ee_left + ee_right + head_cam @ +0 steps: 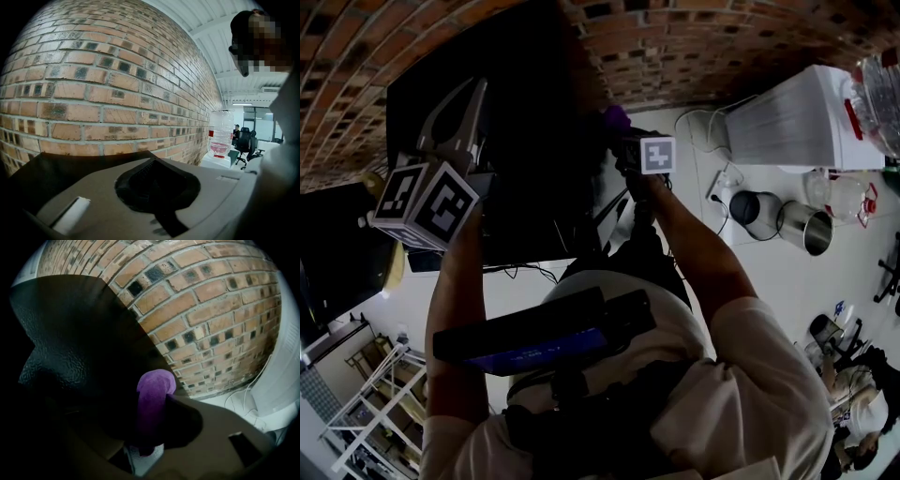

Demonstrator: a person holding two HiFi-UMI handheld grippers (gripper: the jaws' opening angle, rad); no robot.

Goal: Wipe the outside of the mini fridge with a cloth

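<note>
The red-brown brick wall (93, 93) fills the background. The boxy black mini fridge (487, 122) with a pebbled skin stands just before it. That probably leaves only the fridge's top, front and open flanks within reach for wiping. Off to the right, well apart, sits a white ribbed appliance (797, 122), which seems to have no part in the job.

The right gripper (151, 423) is clenched on the bunched purple cloth (154, 385). A rounded wad pokes out past its tips. I take this as deliberate, so that soft fabric rather than hard plastic meets the fridge. The wad sits at the dark textured face near an edge, but I cannot tell whether it actually touches.

The left gripper (153, 176) has its jaws pressed together on nothing and hangs raised beside the fridge. It is likely just kept out of the way, since one cloth needs only one gripper.

By count there is one fridge, one white appliance, two grippers and one cloth. On the floor by the appliance stand one dark pot (745, 206) and one shiny metal canister (807, 228).
</note>
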